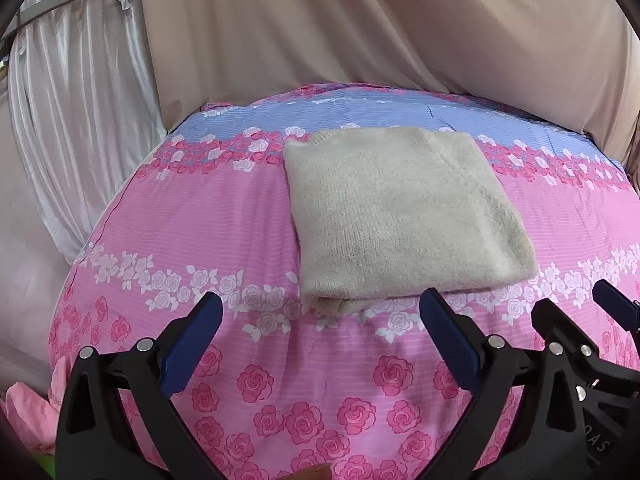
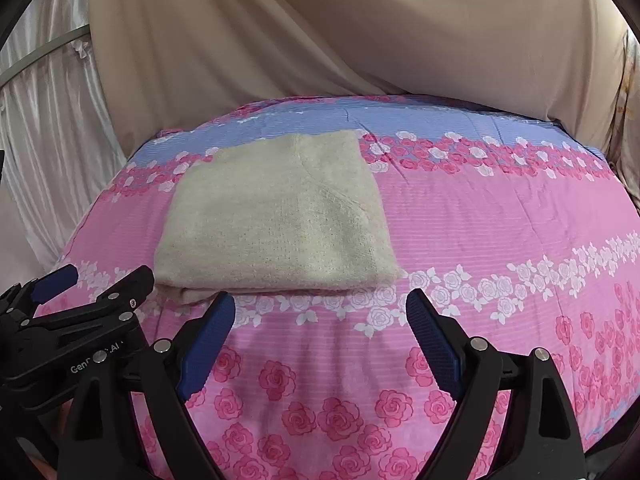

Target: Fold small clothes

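While both wrist cameras look forward over the bed (image 1: 280, 392), I note a beige knitted sweater (image 1: 404, 216) lying on the pink rose-print bedspread (image 2: 500, 216), folded into a thick, roughly square stack. In the left view its near folded edge sits just beyond the fingertips, slightly right of centre; in the right view the same stack lies left of centre, its far edge reaching the blue band of the bedspread. My left hand-held gripper (image 1: 320, 332) is spread wide, blue pads (image 1: 192, 344) well apart, nothing between them, and it hovers just short of the sweater's near edge without touching it. My right hand-held gripper (image 2: 320, 328) is likewise spread wide with nothing held; its left blue pad (image 2: 208, 344) sits close to the near edge of the stack, and I cannot tell whether it brushes the fabric. Each gripper shows in the other's view: the right one at the lower right of the left camera, the left one at the lower left of the right camera, so the two sit side by side near the bed's front. Layered edges are visible at the sweater's near left corner. Behind the bed hangs a tan cloth backdrop (image 2: 360, 40), with a shiny white curtain (image 1: 72, 112) to its left. A bit of pink fabric (image 1: 28, 412) shows at the lower left of the left view.
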A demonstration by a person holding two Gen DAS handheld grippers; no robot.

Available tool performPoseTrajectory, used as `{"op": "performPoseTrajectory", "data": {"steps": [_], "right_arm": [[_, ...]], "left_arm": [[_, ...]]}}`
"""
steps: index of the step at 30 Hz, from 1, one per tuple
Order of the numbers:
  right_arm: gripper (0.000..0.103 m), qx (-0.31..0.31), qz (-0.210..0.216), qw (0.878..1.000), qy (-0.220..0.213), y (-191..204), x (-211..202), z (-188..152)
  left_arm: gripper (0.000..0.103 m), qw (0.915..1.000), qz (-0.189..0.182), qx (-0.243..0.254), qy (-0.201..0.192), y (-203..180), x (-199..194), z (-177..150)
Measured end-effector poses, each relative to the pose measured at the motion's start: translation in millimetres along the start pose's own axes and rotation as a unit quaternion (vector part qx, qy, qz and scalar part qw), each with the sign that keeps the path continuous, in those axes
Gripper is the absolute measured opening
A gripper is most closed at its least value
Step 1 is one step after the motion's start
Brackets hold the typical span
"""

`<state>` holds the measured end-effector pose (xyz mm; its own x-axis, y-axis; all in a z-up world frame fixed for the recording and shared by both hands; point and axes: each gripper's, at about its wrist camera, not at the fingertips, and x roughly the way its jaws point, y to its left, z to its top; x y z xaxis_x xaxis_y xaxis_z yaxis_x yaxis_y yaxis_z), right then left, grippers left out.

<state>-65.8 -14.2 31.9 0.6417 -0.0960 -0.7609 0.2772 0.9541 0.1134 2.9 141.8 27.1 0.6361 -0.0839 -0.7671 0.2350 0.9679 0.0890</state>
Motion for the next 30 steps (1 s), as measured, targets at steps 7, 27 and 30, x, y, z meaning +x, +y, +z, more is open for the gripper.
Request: {"op": "performPoseTrajectory", "data": {"steps": [7,27,30], "right_arm": [[0.085,0.002,-0.003,1.000,0.005,2.6,0.9,-0.2],[0.085,0.000,-0.007,1.000,0.011,8.6,4.9,-1.6],[0.085,-0.001,-0.008,1.000,0.011,8.4,5.5,-1.4]], "left_arm": [[0.097,1.0000,0.003,-0.002,0.002,0.9,0.6,-1.1],[0.097,0.9999,0.012,-0.007,0.002,4.0,3.9,-3.9],[0.097,0.9999,0.012,-0.008,0.003,4.7,5.4,-4.5]]}}
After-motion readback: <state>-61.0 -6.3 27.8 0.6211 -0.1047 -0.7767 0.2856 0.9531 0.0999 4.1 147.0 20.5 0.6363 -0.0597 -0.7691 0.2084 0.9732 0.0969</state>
